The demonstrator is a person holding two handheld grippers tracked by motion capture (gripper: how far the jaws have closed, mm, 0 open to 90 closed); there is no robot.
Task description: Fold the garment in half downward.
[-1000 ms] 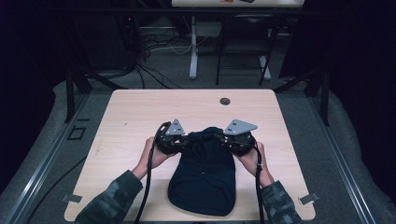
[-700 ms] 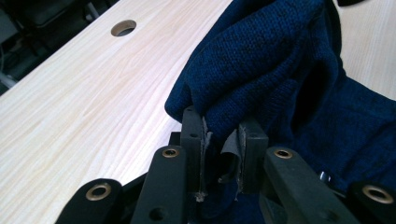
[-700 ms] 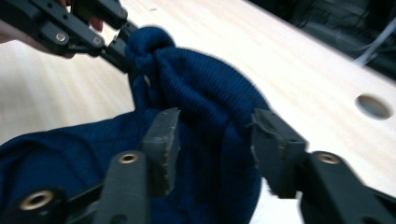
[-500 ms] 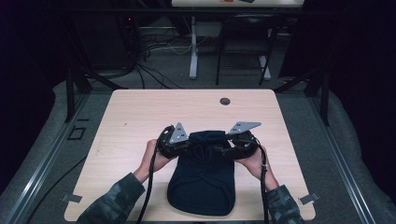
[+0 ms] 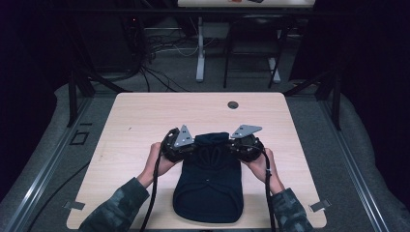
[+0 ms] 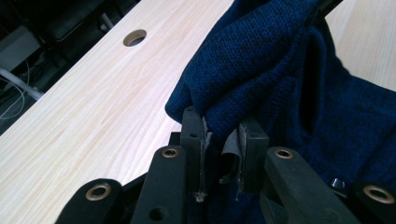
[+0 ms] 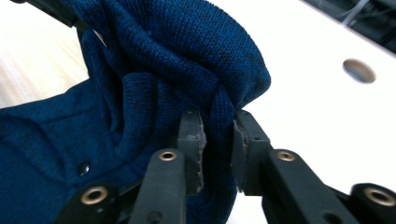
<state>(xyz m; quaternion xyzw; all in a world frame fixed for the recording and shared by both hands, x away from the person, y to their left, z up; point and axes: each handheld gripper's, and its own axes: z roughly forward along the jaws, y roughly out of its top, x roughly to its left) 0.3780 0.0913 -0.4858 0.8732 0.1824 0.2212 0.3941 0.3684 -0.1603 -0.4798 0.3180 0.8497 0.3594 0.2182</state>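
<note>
A dark blue knitted garment lies folded on the light wooden table, near the front edge. My left gripper is shut on its far left corner, a bunch of blue knit pinched between the jaws. My right gripper is shut on the far right corner, where a fold of the knit is clamped. Both corners are raised a little off the table and held over the garment's middle. A small dark button shows on the cloth below.
A round cable hole sits near the table's far edge. Beyond the table stand desk legs and loose cables on the dark floor. Metal rails run along the table's left side.
Both grippers have drawn the garment's far edge toward the person, folding it back. The garment now looks shorter, and the grippers sit closer to the front edge.
</note>
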